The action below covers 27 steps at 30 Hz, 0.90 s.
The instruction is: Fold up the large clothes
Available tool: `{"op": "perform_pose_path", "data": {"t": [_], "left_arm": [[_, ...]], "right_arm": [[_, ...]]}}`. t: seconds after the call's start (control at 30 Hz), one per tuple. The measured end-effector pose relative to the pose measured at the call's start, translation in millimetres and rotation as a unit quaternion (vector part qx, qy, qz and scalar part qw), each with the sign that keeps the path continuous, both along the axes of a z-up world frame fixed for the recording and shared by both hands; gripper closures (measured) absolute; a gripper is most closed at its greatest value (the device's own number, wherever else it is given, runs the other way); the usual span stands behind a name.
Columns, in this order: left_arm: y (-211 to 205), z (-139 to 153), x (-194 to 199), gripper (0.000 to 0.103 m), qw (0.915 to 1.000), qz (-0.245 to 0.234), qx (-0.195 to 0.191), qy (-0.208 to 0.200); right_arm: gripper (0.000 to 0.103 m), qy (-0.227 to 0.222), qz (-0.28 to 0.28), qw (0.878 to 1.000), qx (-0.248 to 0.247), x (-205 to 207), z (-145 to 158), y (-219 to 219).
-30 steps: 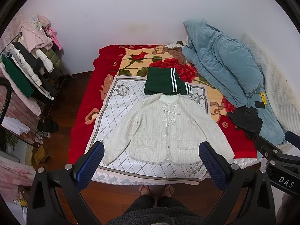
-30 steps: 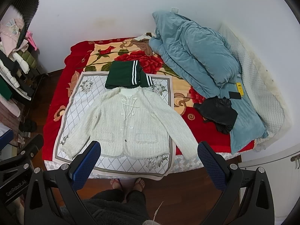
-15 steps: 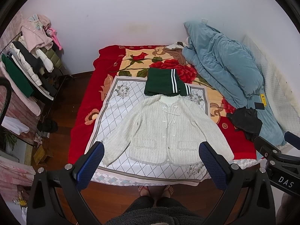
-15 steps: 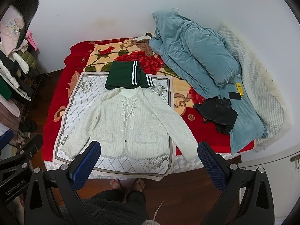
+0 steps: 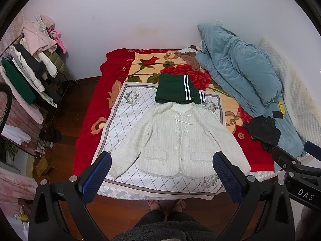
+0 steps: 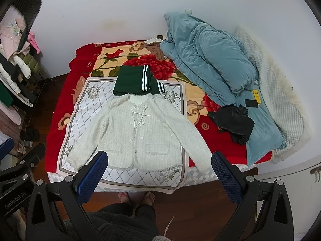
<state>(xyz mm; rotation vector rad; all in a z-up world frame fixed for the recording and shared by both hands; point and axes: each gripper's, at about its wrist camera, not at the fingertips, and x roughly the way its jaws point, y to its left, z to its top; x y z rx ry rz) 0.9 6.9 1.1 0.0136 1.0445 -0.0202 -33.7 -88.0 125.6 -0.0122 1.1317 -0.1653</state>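
A white knit cardigan (image 5: pixel 176 138) lies flat, front up, sleeves spread, on a white diamond-pattern cloth (image 5: pixel 128 116) on the bed; it also shows in the right wrist view (image 6: pixel 138 132). A folded dark green garment with white stripes (image 5: pixel 176 89) lies just beyond its collar, also in the right wrist view (image 6: pixel 136 81). My left gripper (image 5: pixel 162 170) is open and empty, held high above the bed's near edge. My right gripper (image 6: pixel 160 169) is open and empty, at the same height.
A blue duvet (image 5: pixel 240 70) is heaped at the right of the bed, with a black garment (image 5: pixel 262 130) beside it. A clothes rack (image 5: pixel 28 76) stands at the left. The person's feet (image 5: pixel 166 203) are on the wooden floor at the bed's edge.
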Motion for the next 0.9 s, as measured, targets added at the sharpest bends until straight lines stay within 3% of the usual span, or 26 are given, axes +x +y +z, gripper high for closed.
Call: {"op": "perform_pose_path", "data": {"t": [0.27,0.43,0.57,0.67,0.73,0.77,0.9], "left_arm": [[-0.7,-0.8,2.4,0.000,1.0000,-0.002,0.005,-0.004],[2.3,-5.2,39.7,0.000,0.9988,-0.001,0.036,-0.032],[6.6,-35.2,70.0,0.000,0.9974,-0.001,0.040,-0.059],[0.3,-76.5,89.2,0.000,0.9969,0.005,0.043,-0.066],[-12.3,-109.6,107.2,0.000,0.9971,0.008,0.053,-0.054],[-19.0,-126.1,113.4,0.000,0.9971,0.009,0.060,-0.045],[-54.2,-197.4,139.8,0.000,0.9966,0.010,0.082,0.003]], "right_arm": [[0.000,0.003,-0.005,1.000,-0.001,1.6,-0.8,2.9],[0.000,0.003,-0.033,0.999,-0.004,8.1,-13.9,-0.2],[0.000,-0.004,-0.076,0.997,0.024,22.0,-65.7,-23.0],[0.000,0.013,-0.144,0.987,0.065,29.9,-125.1,-64.8],[0.015,0.026,-0.202,0.974,0.100,30.7,-180.4,-104.1],[0.028,0.036,-0.225,0.967,0.114,29.7,-205.6,-119.9],[0.031,0.060,-0.338,0.923,0.175,10.3,-326.6,-205.9]]}}
